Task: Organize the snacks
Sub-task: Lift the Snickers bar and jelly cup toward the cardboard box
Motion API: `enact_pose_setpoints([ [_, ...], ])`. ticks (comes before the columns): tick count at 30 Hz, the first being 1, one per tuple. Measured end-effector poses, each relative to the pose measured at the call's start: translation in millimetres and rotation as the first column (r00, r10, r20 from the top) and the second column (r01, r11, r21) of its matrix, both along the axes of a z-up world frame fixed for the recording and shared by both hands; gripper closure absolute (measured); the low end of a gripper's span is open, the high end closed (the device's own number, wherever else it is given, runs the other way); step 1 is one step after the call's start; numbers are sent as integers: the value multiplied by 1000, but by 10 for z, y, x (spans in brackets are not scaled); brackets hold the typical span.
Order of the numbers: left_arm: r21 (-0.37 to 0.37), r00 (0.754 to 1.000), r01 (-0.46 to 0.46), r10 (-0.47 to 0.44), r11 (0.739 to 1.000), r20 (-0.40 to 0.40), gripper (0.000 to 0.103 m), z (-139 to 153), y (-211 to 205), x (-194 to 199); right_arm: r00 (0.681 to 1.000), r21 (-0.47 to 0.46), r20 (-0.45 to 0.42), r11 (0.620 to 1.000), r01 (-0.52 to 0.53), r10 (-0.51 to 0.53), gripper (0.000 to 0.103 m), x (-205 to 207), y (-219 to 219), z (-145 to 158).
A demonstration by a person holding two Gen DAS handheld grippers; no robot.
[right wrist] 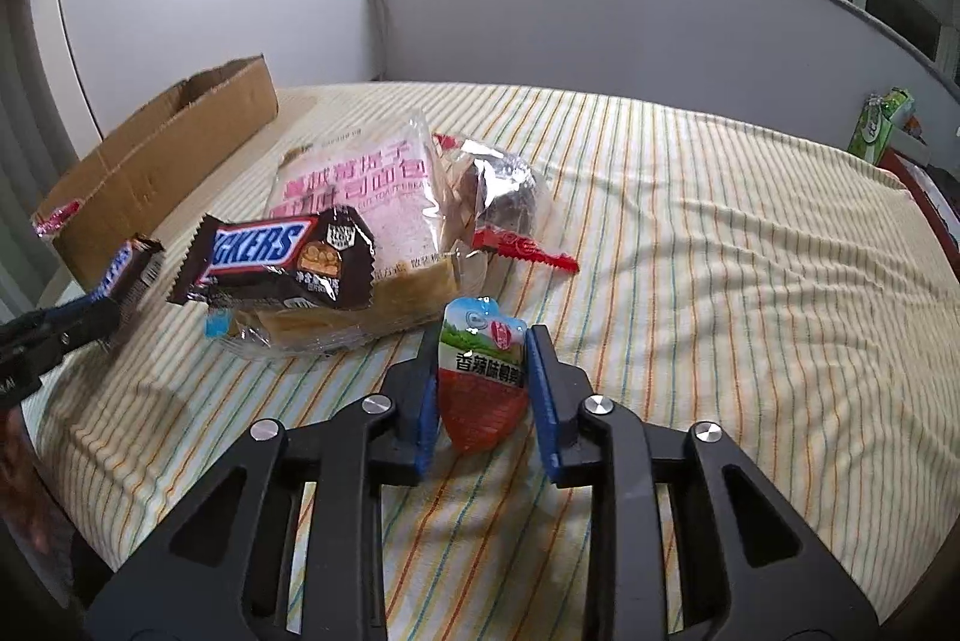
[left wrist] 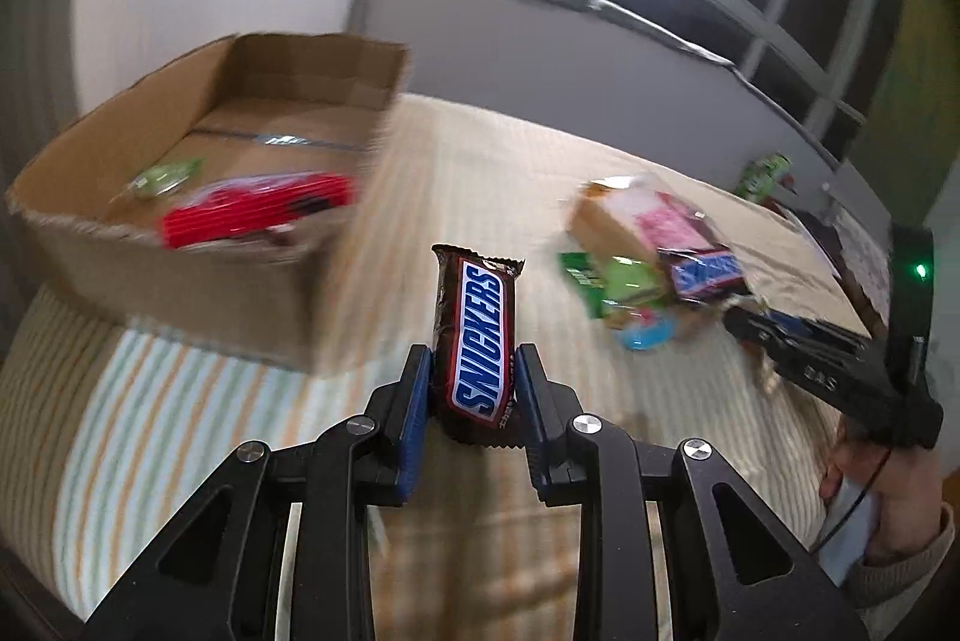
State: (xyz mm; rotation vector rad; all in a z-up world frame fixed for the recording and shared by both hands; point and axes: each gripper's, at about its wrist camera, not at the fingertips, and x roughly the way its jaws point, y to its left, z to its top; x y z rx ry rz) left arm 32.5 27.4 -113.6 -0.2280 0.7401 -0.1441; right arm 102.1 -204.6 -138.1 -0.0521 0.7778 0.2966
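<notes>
Gripping nearest: my left gripper (left wrist: 472, 382) clenched a glossy brown Snickers bar (left wrist: 477, 341) upright between blue ribbed pads, held above the striped bedspread (left wrist: 180, 389). My right gripper (right wrist: 483, 377) pinched a small crinkled red-and-green sachet (right wrist: 483, 377) over the same cloth. Next out I logged a second Snickers bar (right wrist: 273, 260) lying on a clear-wrapped pink bread loaf (right wrist: 360, 197), touching a foil-and-red packet (right wrist: 510, 215). Farthest left sat an open corrugated cardboard box (left wrist: 198, 275) holding a red packet (left wrist: 258, 215) and a green one (left wrist: 165, 176).
</notes>
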Motion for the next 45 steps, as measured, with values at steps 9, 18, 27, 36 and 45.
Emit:
enact_pose_setpoints([
  [9, -5, 999, 16, -16, 1000, 32, 77, 28, -63, 22, 997, 77, 71, 996, 37, -42, 77, -325, -106, 107],
  [18, 23, 995, 42, -44, 999, 92, 77, 110, -82, -118, 984, 170, 79, 974, 147, -162, 77, -768, -268, 8],
  [27, 11, 988, 59, -60, 998, 142, 77, 286, -111, -210, 973, 180, 159, 974, 136, -166, 77, -913, -257, 413],
  [36, 23, 955, 54, -59, 998, 292, 77, 814, -39, -355, 949, 158, 286, 983, 90, -133, 77, -1165, -14, 1018],
  [45, 8, 950, 43, -44, 999, 309, 77, 817, 116, -452, 952, 122, 289, 990, 68, -101, 77, -1214, 214, 1110],
])
